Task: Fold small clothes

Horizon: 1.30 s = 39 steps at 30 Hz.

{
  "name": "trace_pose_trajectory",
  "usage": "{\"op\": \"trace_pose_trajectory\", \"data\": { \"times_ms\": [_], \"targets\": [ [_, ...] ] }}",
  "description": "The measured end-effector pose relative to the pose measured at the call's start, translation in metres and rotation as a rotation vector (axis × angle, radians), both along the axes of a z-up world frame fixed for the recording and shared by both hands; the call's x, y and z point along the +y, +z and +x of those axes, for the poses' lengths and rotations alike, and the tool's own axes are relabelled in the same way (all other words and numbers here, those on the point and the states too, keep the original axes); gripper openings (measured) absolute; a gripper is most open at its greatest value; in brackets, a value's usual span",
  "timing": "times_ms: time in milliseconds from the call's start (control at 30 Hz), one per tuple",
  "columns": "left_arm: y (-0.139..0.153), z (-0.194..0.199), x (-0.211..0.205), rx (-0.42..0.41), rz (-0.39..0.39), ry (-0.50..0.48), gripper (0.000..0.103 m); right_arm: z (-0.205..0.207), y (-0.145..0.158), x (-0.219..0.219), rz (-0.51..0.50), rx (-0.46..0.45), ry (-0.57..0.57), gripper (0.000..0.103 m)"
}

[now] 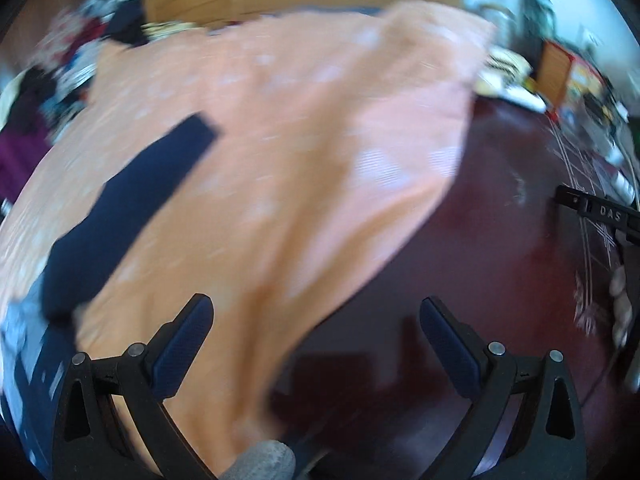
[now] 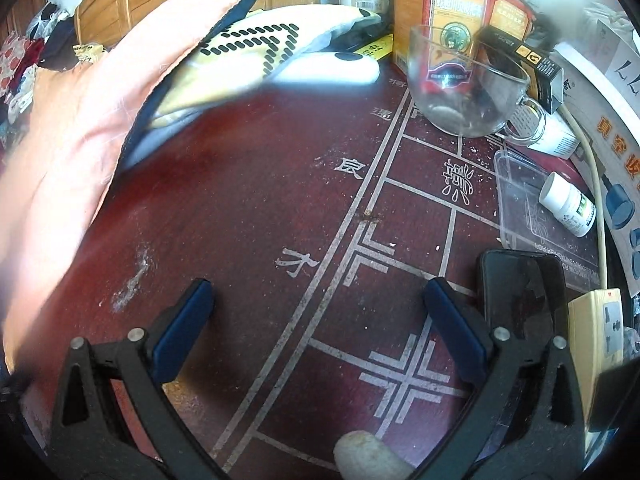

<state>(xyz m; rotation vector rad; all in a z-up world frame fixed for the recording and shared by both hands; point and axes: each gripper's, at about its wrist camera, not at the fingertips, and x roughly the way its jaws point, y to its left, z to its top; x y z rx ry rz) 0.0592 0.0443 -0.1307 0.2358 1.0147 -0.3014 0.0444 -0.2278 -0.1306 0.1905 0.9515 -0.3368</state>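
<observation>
A peach garment with pale dots [image 1: 280, 152] is spread over the dark red table [image 1: 500, 220], blurred in the left wrist view, with a navy strap or trim [image 1: 132, 208] lying across its left part. My left gripper [image 1: 316, 320] is open, its left finger over the cloth's near edge and its right finger over bare table; nothing is between them. In the right wrist view the same peach garment [image 2: 80, 128] fills the left side. My right gripper [image 2: 318, 300] is open over the table's white-lined pattern [image 2: 340, 248], apart from the cloth. The right gripper's tip [image 1: 592, 210] shows at the far right.
A glass cup [image 2: 464, 84], red boxes [image 2: 452, 12], a pill bottle [image 2: 568, 204], a clear plastic tray [image 2: 520, 200], a dark phone [image 2: 524, 292] and a power strip [image 2: 600, 332] crowd the table's right side. A yellow patterned cloth [image 2: 256, 52] lies behind. A clothes pile [image 1: 60, 64] sits far left.
</observation>
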Motion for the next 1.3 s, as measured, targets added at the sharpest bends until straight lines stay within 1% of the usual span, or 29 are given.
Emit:
{"op": "trace_pose_trajectory", "data": {
  "times_ms": [33, 67, 133, 200, 267, 300, 333, 367, 433, 467, 567, 967, 1133, 1300],
  "targets": [
    [0.0, 0.003, -0.009, -0.006, -0.027, -0.021, 0.103, -0.003, 0.003, 0.002, 0.0, -0.001, -0.003, 0.103],
    [-0.001, 0.007, -0.026, 0.006, -0.045, -0.051, 0.103, -0.009, -0.005, -0.009, -0.001, -0.007, -0.005, 0.103],
    [0.0, 0.009, -0.05, 0.015, -0.06, -0.075, 0.103, -0.015, -0.002, -0.009, -0.001, -0.007, -0.016, 0.103],
    [0.002, 0.005, -0.076, -0.01, -0.071, -0.093, 0.103, -0.015, 0.0, -0.011, 0.002, -0.007, -0.025, 0.103],
    [0.001, 0.003, -0.087, -0.024, -0.092, -0.113, 0.103, -0.01, -0.002, -0.014, 0.003, -0.005, -0.031, 0.103],
    [0.002, 0.003, -0.094, -0.022, -0.1, -0.117, 0.103, -0.014, 0.0, -0.014, 0.003, -0.006, -0.034, 0.103],
    [0.001, 0.005, -0.098, -0.026, -0.104, -0.116, 0.103, -0.004, -0.004, -0.019, 0.006, -0.006, -0.036, 0.103],
    [-0.001, 0.004, -0.105, -0.034, -0.106, -0.115, 0.103, -0.005, -0.004, -0.019, 0.006, -0.006, -0.038, 0.103],
    [-0.001, 0.003, -0.108, -0.036, -0.109, -0.115, 0.103, 0.002, -0.008, -0.021, 0.004, -0.005, -0.049, 0.103],
    [-0.002, 0.004, -0.11, -0.035, -0.111, -0.115, 0.103, 0.014, -0.015, -0.022, 0.004, -0.003, -0.052, 0.103],
    [-0.002, 0.007, -0.109, -0.034, -0.108, -0.115, 0.103, 0.02, -0.018, -0.022, 0.003, -0.002, -0.052, 0.103],
    [-0.001, 0.005, -0.11, -0.034, -0.108, -0.115, 0.103, 0.019, -0.02, -0.023, 0.003, -0.005, -0.055, 0.103],
    [-0.001, 0.005, -0.11, -0.034, -0.107, -0.115, 0.103, 0.014, -0.021, -0.021, 0.001, -0.008, -0.082, 0.103],
    [-0.001, 0.005, -0.11, -0.034, -0.107, -0.115, 0.103, 0.012, -0.021, -0.02, 0.0, -0.009, -0.086, 0.103]
  ]
}}
